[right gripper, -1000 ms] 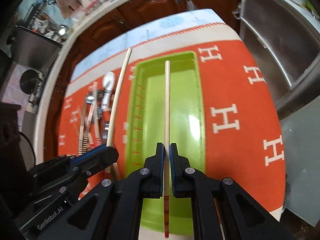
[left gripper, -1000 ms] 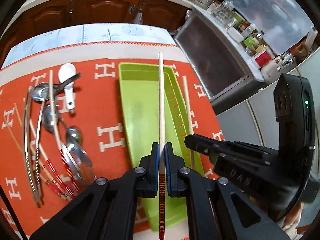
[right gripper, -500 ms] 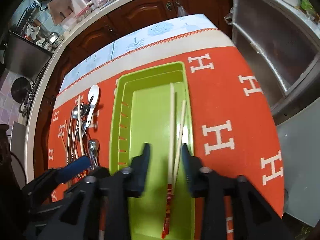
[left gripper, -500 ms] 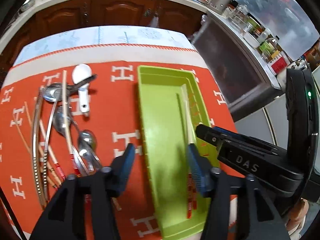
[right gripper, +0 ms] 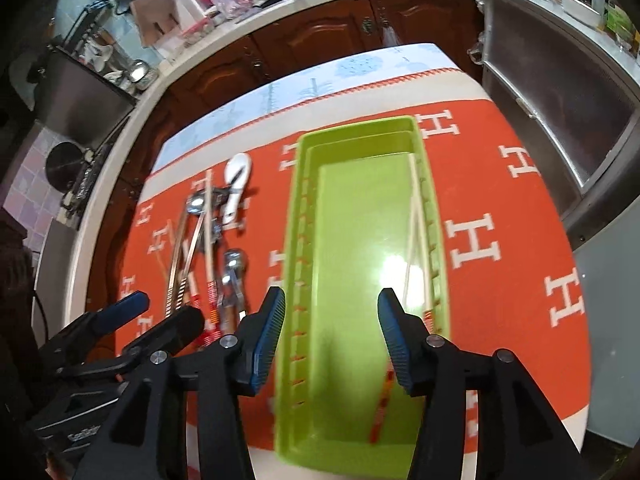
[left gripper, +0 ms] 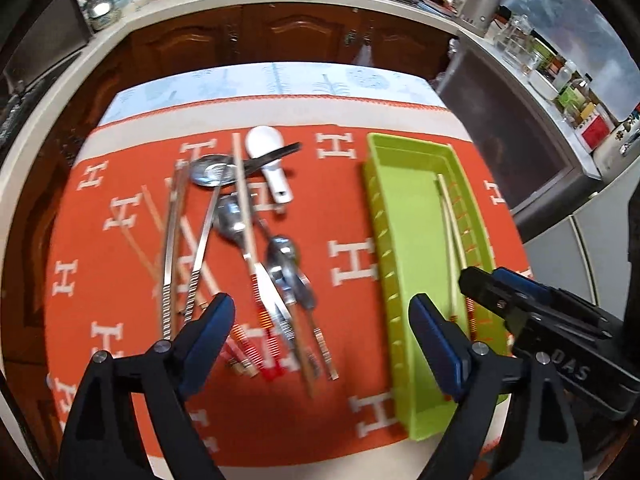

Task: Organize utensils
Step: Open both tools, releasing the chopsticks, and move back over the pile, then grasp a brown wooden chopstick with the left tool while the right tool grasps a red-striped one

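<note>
A lime green tray (left gripper: 404, 216) (right gripper: 360, 240) lies on the orange cloth. Two pale chopsticks (left gripper: 450, 236) (right gripper: 416, 236) with red-banded ends rest along its right wall. My left gripper (left gripper: 320, 332) hangs over the cloth between the tray and a heap of utensils (left gripper: 240, 240); its jaws are opening with nothing held. My right gripper (right gripper: 332, 336) hovers above the tray's near half, jaws also opening and empty. The heap (right gripper: 208, 248) holds metal spoons, metal chopsticks, wooden chopsticks and a white ladle-shaped spoon (left gripper: 268, 164) (right gripper: 236, 188).
An orange cloth (left gripper: 352, 184) with white H marks covers the table. Wooden cabinets (left gripper: 280, 36) and a cluttered counter run behind. A steel appliance (right gripper: 560, 92) stands close to the table's right side. The right gripper's body (left gripper: 560, 340) shows at the left wrist view's right edge.
Both grippers were shut on one chopstick each; both have let go, and the two chopsticks now lie in the tray. The left gripper has swung left towards the utensil heap.
</note>
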Demonstrator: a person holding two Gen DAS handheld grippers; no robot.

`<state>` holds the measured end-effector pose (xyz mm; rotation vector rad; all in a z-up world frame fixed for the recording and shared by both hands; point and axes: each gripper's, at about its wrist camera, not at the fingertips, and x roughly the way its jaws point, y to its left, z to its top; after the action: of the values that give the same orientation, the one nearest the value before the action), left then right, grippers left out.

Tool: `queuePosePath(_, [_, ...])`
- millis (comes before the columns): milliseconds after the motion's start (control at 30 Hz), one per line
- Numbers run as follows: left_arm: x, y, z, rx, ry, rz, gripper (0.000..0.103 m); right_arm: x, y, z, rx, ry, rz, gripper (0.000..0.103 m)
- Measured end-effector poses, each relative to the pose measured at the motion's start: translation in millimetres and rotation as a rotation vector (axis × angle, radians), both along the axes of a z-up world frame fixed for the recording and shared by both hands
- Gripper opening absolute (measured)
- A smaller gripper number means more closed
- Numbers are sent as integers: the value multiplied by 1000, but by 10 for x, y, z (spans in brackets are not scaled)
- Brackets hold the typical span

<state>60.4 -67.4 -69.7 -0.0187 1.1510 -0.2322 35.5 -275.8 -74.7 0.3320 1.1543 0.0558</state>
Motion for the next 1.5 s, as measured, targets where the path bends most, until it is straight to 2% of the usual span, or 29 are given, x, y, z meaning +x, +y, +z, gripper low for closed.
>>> queuePosePath(233, [-136, 368, 124, 58, -66, 89, 87, -170, 368, 143, 2, -38, 42, 49])
queuePosePath(367, [-172, 603, 181, 63, -86, 137, 87, -213, 551, 183, 13, -45, 65, 49])
queuePosePath(567, [-198, 886, 225, 79, -118, 164, 87, -193, 775, 261, -24, -80, 73, 49])
queuePosePath(700, [-162, 1110, 202, 66, -129, 176, 87, -142, 943, 320, -86, -104, 56, 49])
queuePosePath(900, [-51, 1385, 46, -15, -92, 165, 87, 1, 1129, 215, -29, -80, 75, 49])
queuePosePath(1033, [61, 1515, -151, -74, -37, 150, 74, 121, 1220, 95, 22, -63, 88, 49])
queuePosePath(1067, [82, 1529, -196, -84, -24, 148, 68, 149, 1239, 60, 22, -56, 94, 49])
queuePosePath(1100, [116, 1555, -260, -100, -5, 144, 63, 177, 1263, 27, 16, -49, 100, 49])
queuePosePath(1233, [225, 1619, -508, -154, 60, 140, 55, 259, 1374, -95, -32, -43, 146, 46])
queuePosePath(1400, [337, 1636, -747, -180, 119, 131, 32, 341, 1455, -260, -21, -27, 183, 41])
queuePosePath(1500, [394, 1613, -823, -184, 134, 126, 27, 387, 1484, -334, -11, -20, 198, 38])
